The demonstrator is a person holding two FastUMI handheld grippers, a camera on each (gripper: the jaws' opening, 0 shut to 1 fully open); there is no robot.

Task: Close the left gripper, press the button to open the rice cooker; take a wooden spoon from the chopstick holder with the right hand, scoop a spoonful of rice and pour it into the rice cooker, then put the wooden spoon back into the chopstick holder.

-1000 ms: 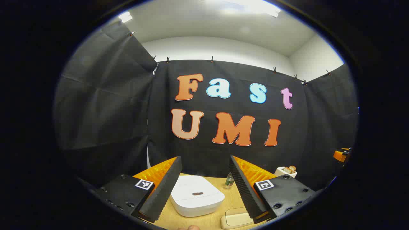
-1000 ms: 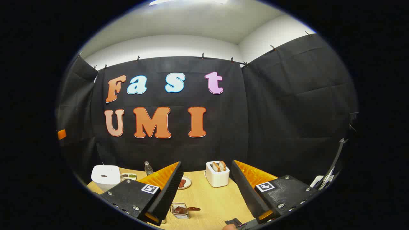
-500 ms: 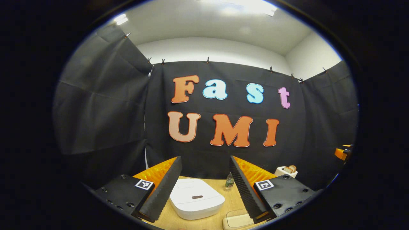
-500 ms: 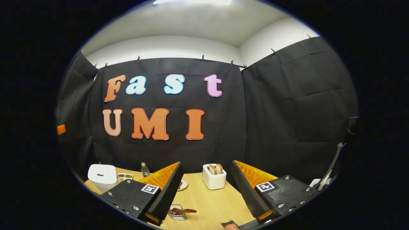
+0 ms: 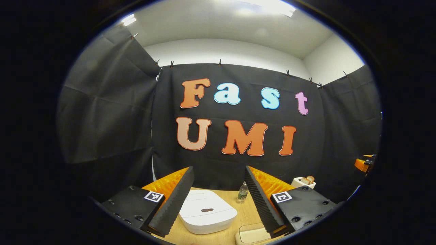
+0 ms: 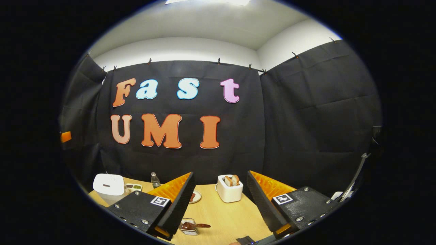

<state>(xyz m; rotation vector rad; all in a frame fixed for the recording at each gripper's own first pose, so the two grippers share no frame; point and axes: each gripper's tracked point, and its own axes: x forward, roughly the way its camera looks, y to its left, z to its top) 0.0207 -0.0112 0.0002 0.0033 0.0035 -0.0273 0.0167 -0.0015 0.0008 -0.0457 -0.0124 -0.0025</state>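
- Left claw [image 5: 218, 190] is spread wide with nothing between its ridged black fingers [image 5: 172, 206]; it hangs above the worktop [image 5: 247, 212], aimed at the booth's back wall.
- Right claw [image 6: 220, 195] is likewise wide open and empty, raised over the worktop's near edge, well apart from every item on it.
- Worktop is light wood; in the right gripper view [image 6: 224, 217] it runs from the rice cooker at far left to the toaster near the middle.
- Rice cooker [image 5: 207, 215] is white with rounded corners, lid down; in the left gripper view it sits between and below the left claw's fingers, its long axis running from lower left toward upper right. A small dark oval on the lid [image 5: 207, 210] lies crosswise; whether that is the button I cannot tell. In the right gripper view the cooker [image 6: 108, 183] stands at the worktop's far left.
- White toaster [image 6: 229, 192] holds two slices of bread upright in its slots.
- Pale rounded tray [image 5: 250, 234] lies just right of the cooker at the lower edge.
- Small plate [image 6: 195, 196] sits partly behind the right claw's left finger.
- Clear bottle [image 5: 242, 194] stands upright behind the cooker.
- Small clear container [image 6: 189, 226] near the front edge holds something dark; a dark spoon-like handle points out to its right, roughly level.
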